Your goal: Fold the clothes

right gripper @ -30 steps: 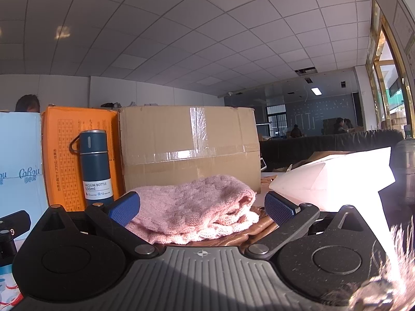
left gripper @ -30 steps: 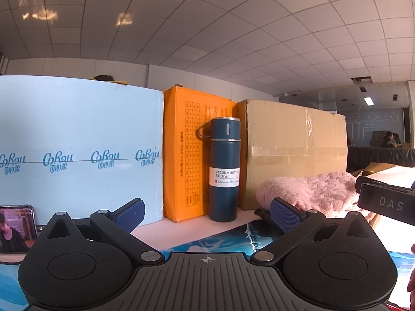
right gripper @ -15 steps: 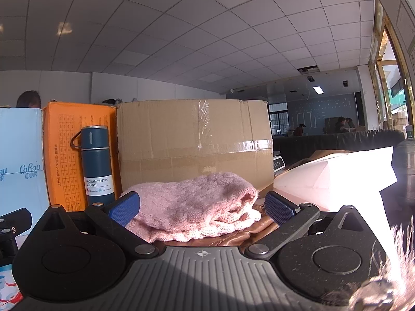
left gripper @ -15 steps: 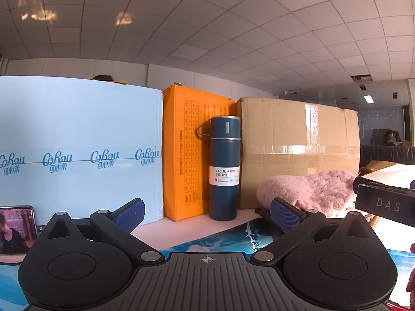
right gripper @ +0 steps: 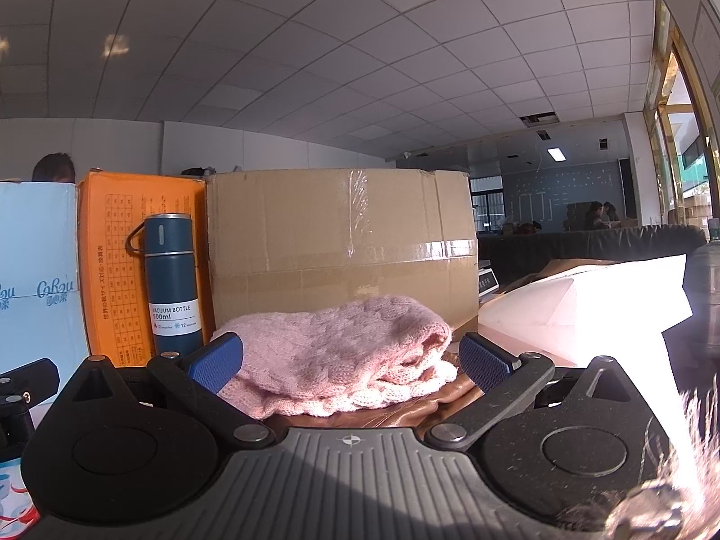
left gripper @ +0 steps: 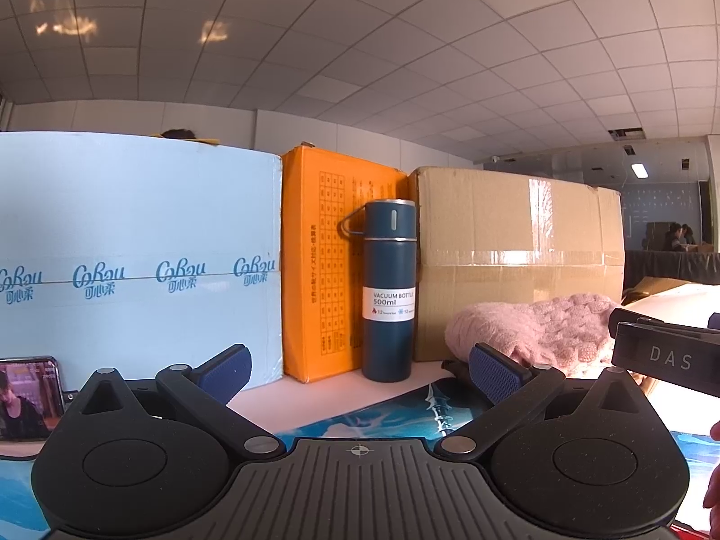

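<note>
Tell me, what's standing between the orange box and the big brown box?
A dark blue bottle stands upright in front of where the orange box meets the brown box. Both wrist views show it.

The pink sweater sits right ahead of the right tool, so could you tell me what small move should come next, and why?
Probably ease the right tool forward onto the pink sweater: its jaws are open and empty, and the garment lies bunched between them, not yet gripped.
</note>
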{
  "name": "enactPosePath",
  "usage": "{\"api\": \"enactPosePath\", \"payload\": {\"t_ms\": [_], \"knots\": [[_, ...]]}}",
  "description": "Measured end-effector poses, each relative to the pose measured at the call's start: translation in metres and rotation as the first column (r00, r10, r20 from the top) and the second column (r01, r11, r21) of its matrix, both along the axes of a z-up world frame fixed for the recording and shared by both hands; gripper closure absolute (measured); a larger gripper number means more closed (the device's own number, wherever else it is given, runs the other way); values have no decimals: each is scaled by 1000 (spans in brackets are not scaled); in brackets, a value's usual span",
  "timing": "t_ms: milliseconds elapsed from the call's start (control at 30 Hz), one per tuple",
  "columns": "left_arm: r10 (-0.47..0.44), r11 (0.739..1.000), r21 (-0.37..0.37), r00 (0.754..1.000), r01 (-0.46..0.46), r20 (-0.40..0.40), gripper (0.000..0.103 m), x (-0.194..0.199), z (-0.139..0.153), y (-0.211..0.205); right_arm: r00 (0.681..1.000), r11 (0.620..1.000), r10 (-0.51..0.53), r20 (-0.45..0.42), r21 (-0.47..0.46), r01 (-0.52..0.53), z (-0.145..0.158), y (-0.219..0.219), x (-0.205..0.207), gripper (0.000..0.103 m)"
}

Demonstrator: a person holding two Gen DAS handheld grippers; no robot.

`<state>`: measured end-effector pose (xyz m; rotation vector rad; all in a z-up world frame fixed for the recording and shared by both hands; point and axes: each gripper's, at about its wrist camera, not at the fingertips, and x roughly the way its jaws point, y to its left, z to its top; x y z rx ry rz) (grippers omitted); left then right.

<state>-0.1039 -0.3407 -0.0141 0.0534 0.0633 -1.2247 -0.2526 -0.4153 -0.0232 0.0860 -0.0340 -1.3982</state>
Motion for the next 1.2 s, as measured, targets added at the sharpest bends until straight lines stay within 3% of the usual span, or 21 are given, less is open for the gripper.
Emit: {"api": "enactPosePath", "payload": {"t_ms": [1200], "knots": [[-31,1000,-1,999,31,10,0,-2,1,-2,999,999,37,0,34,-37,-1,-4,1,0]]}}
